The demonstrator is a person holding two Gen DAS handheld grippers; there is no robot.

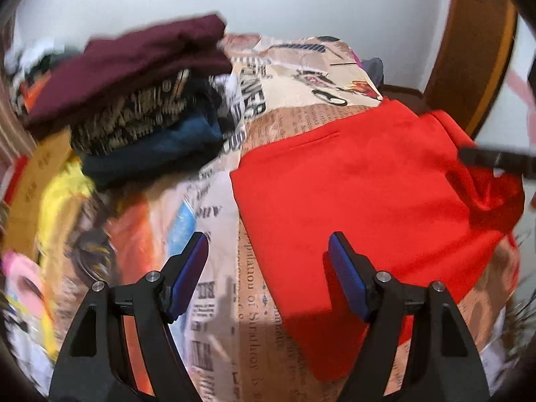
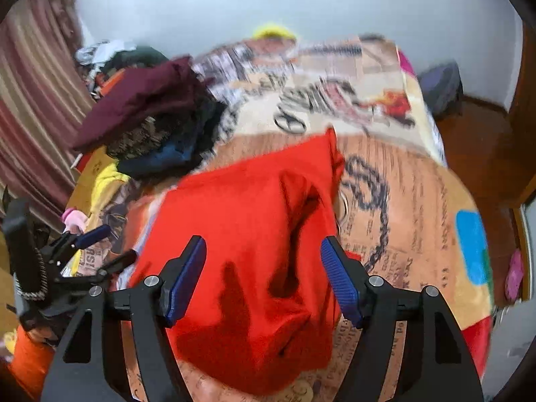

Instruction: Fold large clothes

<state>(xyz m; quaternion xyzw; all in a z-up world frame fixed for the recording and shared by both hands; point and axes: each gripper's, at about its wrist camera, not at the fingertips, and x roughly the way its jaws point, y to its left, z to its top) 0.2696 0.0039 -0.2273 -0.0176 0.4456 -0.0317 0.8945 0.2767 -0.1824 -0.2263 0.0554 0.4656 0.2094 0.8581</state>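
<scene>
A red garment [image 1: 361,187] lies folded on the newspaper-print bedspread [image 1: 221,318]; it also shows in the right wrist view [image 2: 248,234], rumpled along its right side. My left gripper [image 1: 268,268] is open and empty, hovering over the garment's near left edge; it shows at the left of the right wrist view [image 2: 100,248]. My right gripper [image 2: 263,274] is open and empty just above the garment's near end. One of its fingers [image 1: 495,160] reaches in at the right of the left wrist view.
A stack of folded clothes with a maroon piece on top [image 1: 134,67] sits at the back left of the bed [image 2: 144,100]. Yellow cloth [image 1: 63,194] lies beside it. A striped curtain [image 2: 30,107] hangs at left. Wooden floor and door frame [image 2: 482,154] are at right.
</scene>
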